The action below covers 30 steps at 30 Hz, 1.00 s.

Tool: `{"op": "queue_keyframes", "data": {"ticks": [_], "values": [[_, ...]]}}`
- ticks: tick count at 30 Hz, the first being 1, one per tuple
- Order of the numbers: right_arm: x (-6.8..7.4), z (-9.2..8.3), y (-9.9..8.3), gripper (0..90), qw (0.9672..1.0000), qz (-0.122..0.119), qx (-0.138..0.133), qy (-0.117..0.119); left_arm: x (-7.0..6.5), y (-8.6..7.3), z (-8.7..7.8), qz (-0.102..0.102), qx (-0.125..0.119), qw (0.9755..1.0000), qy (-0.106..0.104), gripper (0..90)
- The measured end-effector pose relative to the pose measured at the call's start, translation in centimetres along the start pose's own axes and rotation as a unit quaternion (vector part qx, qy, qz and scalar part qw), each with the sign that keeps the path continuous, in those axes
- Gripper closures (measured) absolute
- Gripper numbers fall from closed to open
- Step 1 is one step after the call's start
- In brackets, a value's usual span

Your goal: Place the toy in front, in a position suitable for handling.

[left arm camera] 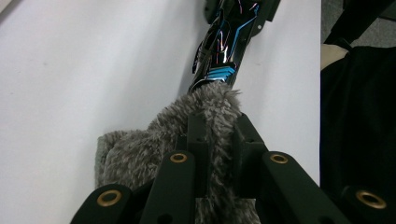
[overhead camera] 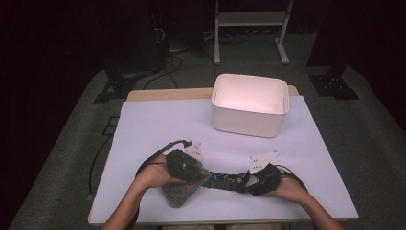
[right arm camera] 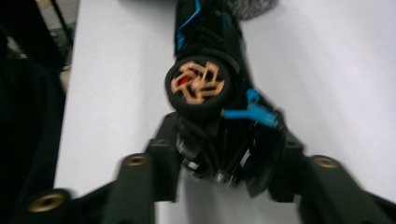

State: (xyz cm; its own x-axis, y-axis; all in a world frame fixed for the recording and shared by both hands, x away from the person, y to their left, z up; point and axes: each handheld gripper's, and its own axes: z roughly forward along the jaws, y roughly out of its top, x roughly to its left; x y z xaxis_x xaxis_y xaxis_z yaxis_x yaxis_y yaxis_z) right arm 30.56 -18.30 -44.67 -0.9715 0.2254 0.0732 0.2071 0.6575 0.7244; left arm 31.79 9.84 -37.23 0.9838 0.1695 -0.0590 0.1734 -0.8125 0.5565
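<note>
1. The high view shows the white bin (overhead camera: 250, 104) at the table's (overhead camera: 158, 124) far side, its inside bare; the toy (overhead camera: 225, 181) lies near the front edge, between both grippers.
2. The left gripper view shows the left gripper (left arm camera: 218, 135) clamped on the grey furry cover (left arm camera: 154, 144), which sheathes one end of the toy (left arm camera: 226, 42).
3. The right gripper view shows the right gripper (right arm camera: 222, 154) around the toy's (right arm camera: 205, 88) other end, with its orange wheel emblem (right arm camera: 198, 83); whether the jaws press on it cannot be told.

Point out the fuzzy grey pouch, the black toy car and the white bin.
fuzzy grey pouch (left arm camera: 140, 149), left gripper view, on its furry side.
black toy car (right arm camera: 198, 86), right gripper view, on its orange-spoked wheel.
white bin (overhead camera: 246, 122), high view, on its near outer wall.
</note>
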Motion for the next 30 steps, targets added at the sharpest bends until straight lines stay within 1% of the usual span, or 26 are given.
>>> {"op": "queue_keyframes", "data": {"ticks": [1, 2, 4, 5, 7, 9, 10, 12, 13, 15, 17, 18, 20, 24, 26, 28, 30], "values": [[0.0, 0.1, 0.1, 48.9, 1.0000, -0.006, -0.002, -0.003, 0.0, 0.0, 0.0, 0.002, 0.001, 1.0000, -0.001, 80.4], [0.1, 0.1, 0.5, 46.4, 1.0000, -0.004, -0.005, -0.006, 0.0, 0.1, 0.1, 0.003, 0.001, 1.0000, -0.001, 80.4], [0.2, 0.3, 1.1, 46.2, 0.9998, -0.012, -0.011, -0.007, 0.0, 0.2, 0.1, 0.001, -0.001, 1.0000, -0.001, 80.3], [0.3, 0.4, 1.4, 46.2, 0.9998, -0.016, -0.011, -0.007, -0.1, 0.3, 0.1, 0.004, 0.001, 1.0000, -0.002, 80.3], [0.5, 0.8, 2.1, 48.1, 0.9995, -0.029, -0.008, -0.008, -0.2, 0.7, 0.0, 0.010, -0.002, 0.9999, 0.000, 80.4], [0.7, 1.3, 2.8, 51.4, 0.9992, -0.040, -0.002, -0.006, -0.4, 1.3, -0.1, 0.016, -0.014, 0.9997, -0.009, 80.4], [0.7, 1.5, 3.0, 53.8, 0.9989, -0.046, 0.001, -0.009, -0.5, 1.7, -0.1, 0.021, -0.018, 0.9995, -0.011, 80.4], [0.8, 1.7, 3.4, 54.7, 0.9985, -0.053, 0.009, -0.013, -0.6, 2.7, 0.3, 0.031, -0.018, 0.9993, -0.014, 80.4], [0.7, 1.6, 3.5, 55.3, 0.9984, -0.053, 0.009, -0.017, -0.7, 2.9, 0.4, 0.032, -0.017, 0.9993, -0.014, 80.4], [0.7, 1.5, 3.5, 55.6, 0.9983, -0.055, 0.013, -0.015, -0.6, 3.3, 0.9, 0.034, -0.009, 0.9992, -0.017, 80.4], [0.8, 1.4, 3.4, 55.8, 0.9981, -0.058, 0.016, -0.013, -0.4, 3.2, 1.3, 0.033, -0.003, 0.9993, -0.017, 80.4], [0.7, 1.4, 3.4, 55.9, 0.9978, -0.063, 0.018, -0.012, -0.3, 3.1, 1.3, 0.028, -0.006, 0.9994, -0.019, 80.4], [0.7, 1.3, 3.3, 56.0, 0.9979, -0.062, 0.017, -0.009, -0.2, 2.7, 1.2, 0.024, -0.009, 0.9995, -0.021, 80.4], [0.5, 0.9, 3.1, 56.3, 0.9979, -0.062, 0.018, 0.001, -0.1, 2.0, 0.6, 0.016, -0.010, 0.9997, -0.016, 80.3], [0.4, 0.6, 2.9, 56.3, 0.9975, -0.068, 0.022, 0.003, 0.0, 1.5, 0.3, 0.010, -0.013, 0.9998, -0.015, 79.9], [0.3, 0.2, 2.7, 56.3, 0.9974, -0.067, 0.026, 0.007, -0.1, 1.3, 0.4, 0.007, -0.016, 0.9997, -0.017, 79.9], [0.2, -0.1, 2.5, 56.3, 0.9973, -0.067, 0.028, 0.009, -0.2, 1.2, 0.5, 0.010, -0.020, 0.9995, -0.021, 79.9]]}}
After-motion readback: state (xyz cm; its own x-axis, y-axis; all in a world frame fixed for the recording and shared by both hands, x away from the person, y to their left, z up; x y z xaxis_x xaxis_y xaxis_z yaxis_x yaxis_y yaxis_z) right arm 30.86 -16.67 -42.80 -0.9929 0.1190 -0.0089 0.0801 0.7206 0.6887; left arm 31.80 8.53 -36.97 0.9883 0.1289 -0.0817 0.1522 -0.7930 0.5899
